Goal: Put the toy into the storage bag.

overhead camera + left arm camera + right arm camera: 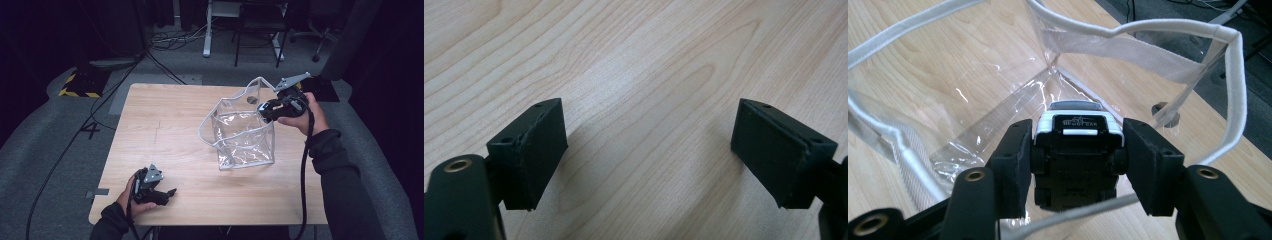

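The right claw (pixel 1073 160) is clamped on a small toy car (pixel 1075 150), black underside up and white body below, holding it over the open mouth of a clear plastic bag (pixel 245 135) with white webbing trim (pixel 1198 30) that stands on the wooden desk (pixel 165 130). Well apart from it, the left claw (pixel 649 155) rests low over bare desk, its jaws apart with nothing between them.

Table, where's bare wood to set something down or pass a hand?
The table's whole left half is bare, from the far edge down to the left tool. A strip along the near edge before the bag is free too. The far right corner is crowded: bag and right tool.
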Demonstrator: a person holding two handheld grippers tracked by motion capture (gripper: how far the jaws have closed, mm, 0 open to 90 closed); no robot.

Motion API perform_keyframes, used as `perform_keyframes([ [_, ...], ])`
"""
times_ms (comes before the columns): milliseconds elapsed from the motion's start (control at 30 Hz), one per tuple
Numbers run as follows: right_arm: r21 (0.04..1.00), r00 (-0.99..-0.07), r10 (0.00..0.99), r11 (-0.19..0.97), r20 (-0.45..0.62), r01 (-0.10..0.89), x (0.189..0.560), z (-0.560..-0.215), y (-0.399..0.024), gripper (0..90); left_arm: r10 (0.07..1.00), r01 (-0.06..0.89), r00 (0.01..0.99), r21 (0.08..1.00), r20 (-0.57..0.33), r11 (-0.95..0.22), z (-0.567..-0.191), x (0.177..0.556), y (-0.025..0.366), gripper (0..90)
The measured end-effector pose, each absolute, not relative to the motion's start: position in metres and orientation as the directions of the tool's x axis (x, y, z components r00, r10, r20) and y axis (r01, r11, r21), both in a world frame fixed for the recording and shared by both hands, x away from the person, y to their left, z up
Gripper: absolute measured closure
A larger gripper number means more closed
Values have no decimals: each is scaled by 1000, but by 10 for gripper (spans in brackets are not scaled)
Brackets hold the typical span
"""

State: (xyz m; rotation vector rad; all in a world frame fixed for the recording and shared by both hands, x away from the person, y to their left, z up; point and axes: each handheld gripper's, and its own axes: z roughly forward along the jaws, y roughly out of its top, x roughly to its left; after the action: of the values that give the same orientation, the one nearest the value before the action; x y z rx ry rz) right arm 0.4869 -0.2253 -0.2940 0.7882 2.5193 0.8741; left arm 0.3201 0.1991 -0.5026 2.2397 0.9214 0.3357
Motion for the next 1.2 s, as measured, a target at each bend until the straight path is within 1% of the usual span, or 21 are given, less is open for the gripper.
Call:
perform_keyframes([
  [267,628,-795,588,679,-153,381,483,-296,-234,483,695,516,719,678,-12,-523,-502,321,200,151],
  [333,631,-791,594,671,-144,389,484,-297,-236,483,695,524,719,677,-25,-517,-503,320,199,150],
  [633,607,-810,568,698,-145,381,484,-303,-221,483,705,528,709,683,-26,-505,-503,320,198,150],
  [933,612,-800,585,682,-129,400,485,-308,-219,482,707,530,706,683,-27,-502,-503,320,198,150],
  [1200,616,-815,567,686,-119,388,484,-312,-216,482,708,530,706,683,-27,-503,-503,320,198,150],
])
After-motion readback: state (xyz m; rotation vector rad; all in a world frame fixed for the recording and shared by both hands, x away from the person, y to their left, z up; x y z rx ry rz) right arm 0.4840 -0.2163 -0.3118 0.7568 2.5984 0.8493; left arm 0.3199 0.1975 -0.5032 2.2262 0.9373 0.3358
